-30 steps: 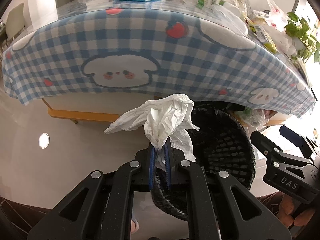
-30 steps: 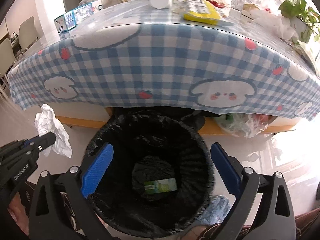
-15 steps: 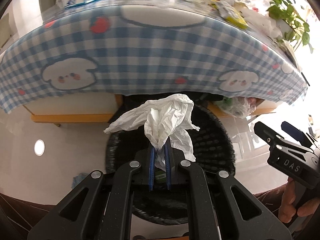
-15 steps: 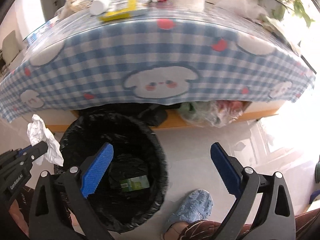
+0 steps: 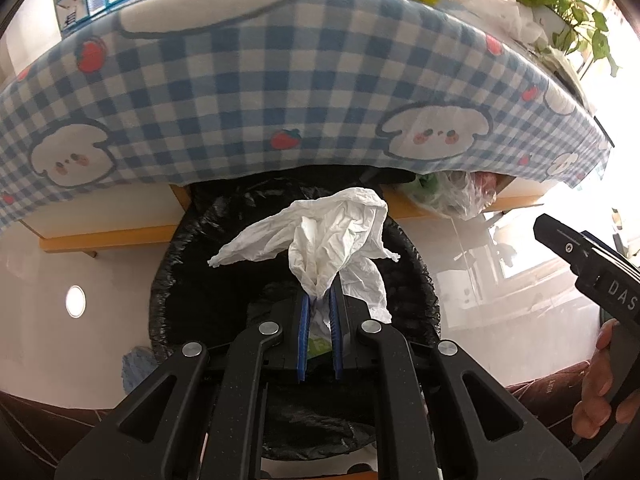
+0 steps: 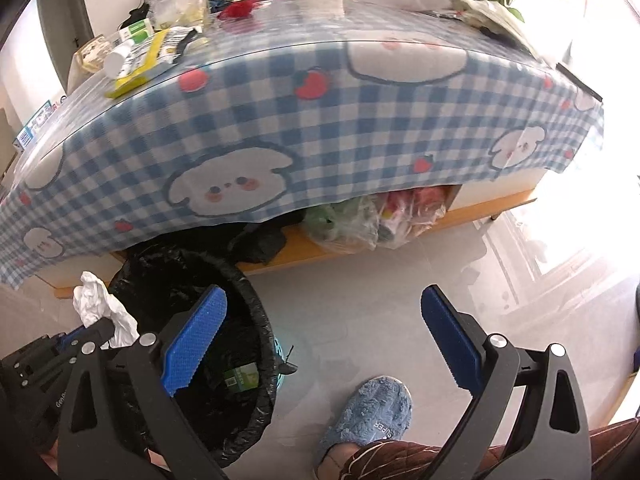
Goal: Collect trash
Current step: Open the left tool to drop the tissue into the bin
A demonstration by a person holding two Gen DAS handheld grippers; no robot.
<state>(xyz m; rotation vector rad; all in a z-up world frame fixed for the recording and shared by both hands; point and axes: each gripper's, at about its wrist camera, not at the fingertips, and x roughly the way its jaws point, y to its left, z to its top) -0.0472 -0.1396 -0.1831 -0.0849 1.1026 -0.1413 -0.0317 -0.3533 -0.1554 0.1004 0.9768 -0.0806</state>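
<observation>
My left gripper point(image 5: 319, 300) is shut on a crumpled white tissue point(image 5: 328, 236) and holds it over the mouth of a black bin point(image 5: 412, 276) lined with a black bag. The tissue point(image 6: 100, 304) and left gripper point(image 6: 94, 326) also show at the left of the right wrist view, at the bin's point(image 6: 256, 320) left rim. A green carton point(image 6: 240, 376) lies inside the bin. My right gripper point(image 6: 324, 336) is open and empty, to the right of the bin over the floor.
A table with a blue checked cloth point(image 6: 320, 120) stands behind the bin, with a yellow packet point(image 6: 148, 56), a white bottle point(image 6: 118, 56) and a plant point(image 5: 560, 8) on top. Plastic bags point(image 6: 376, 216) lie under it. A blue slipper point(image 6: 372, 412) is on the floor.
My left gripper has carried the tissue to the right until it is over the bin. My right gripper has swung right, away from the bin, and stays open.
</observation>
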